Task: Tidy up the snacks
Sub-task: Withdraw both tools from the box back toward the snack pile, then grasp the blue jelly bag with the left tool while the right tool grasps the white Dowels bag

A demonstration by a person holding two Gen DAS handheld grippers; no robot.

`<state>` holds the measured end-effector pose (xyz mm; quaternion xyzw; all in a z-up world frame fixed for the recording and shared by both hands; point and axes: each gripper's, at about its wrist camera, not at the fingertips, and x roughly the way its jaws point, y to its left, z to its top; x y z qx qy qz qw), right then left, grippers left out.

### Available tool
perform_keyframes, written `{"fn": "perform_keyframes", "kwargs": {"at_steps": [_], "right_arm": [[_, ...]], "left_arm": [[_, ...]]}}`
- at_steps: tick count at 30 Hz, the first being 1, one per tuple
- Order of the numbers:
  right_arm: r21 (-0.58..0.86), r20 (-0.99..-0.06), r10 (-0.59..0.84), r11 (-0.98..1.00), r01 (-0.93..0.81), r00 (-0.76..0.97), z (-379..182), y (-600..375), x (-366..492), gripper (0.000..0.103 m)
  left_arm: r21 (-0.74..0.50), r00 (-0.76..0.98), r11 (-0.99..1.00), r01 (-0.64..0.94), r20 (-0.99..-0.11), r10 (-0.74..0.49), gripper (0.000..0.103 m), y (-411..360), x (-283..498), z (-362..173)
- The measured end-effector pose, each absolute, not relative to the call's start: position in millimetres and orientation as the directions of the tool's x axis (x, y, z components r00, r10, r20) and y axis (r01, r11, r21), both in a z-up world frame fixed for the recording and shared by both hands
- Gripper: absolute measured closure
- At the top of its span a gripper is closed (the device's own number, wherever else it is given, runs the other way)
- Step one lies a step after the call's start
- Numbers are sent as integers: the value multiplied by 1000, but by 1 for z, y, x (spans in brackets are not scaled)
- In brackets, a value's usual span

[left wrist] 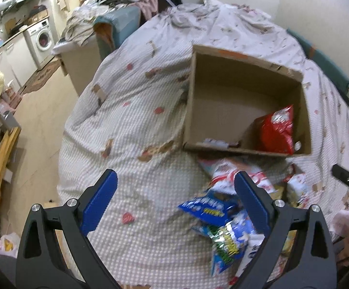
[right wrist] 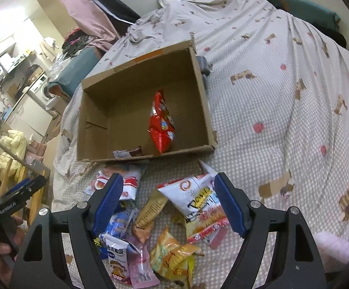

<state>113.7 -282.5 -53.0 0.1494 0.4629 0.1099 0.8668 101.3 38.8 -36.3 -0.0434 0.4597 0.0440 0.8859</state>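
Seen only through the right wrist: a white-and-orange packet (right wrist: 199, 204), a yellow crinkled bag (right wrist: 174, 257), a pink sachet (right wrist: 142, 272) and a tan stick pack (right wrist: 148, 214), heaped near on the checked quilt (right wrist: 271, 120). Seen only through the left wrist: a blue-and-green foil bag (left wrist: 225, 243) under a blue packet (left wrist: 205, 210), plus a washing machine (left wrist: 42, 39) far left. Shown in both: the cardboard box (left wrist: 191, 91), open-topped, with a red bag (left wrist: 277, 131) standing inside toward its right. Left gripper (left wrist: 174, 200) spread wide, gripping nothing, blue packets just beside its right finger. Right gripper (right wrist: 168, 202) likewise wide, bare, hovering over the heap, box beyond.
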Motion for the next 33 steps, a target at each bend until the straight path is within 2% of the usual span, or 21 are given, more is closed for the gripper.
{"fn": "perform_keyframes", "kwargs": {"at_steps": [4,12,15,20,26,33], "right_arm": [[373,-786,307,928,16,537,-60,-293,117,23],[367,-826,296,928,59,480,-80,-297,120,23],[353,-834,286,934,57,472,-84,-299,118,23],[345,-845,280,936,65,455,-90,-308,115,23],[364,-843,283,926,100,457,-90,-321,113,23],[375,-842,292,921,103,454,-90,-321,115,23]], "left_arm": [[-64,502,984,-164,-865,27,7,51,104,-55],[-200,278,970,-137,-948,-156,7,34,105,-112],[-198,206,973,-119,-964,-171,7,18,104,-133],[-218,154,968,-125,-968,-199,7,0,106,-160],[-334,115,925,-180,-941,-318,7,-5,119,-179],[-351,85,921,-171,-936,-341,7,-18,111,-176]]}}
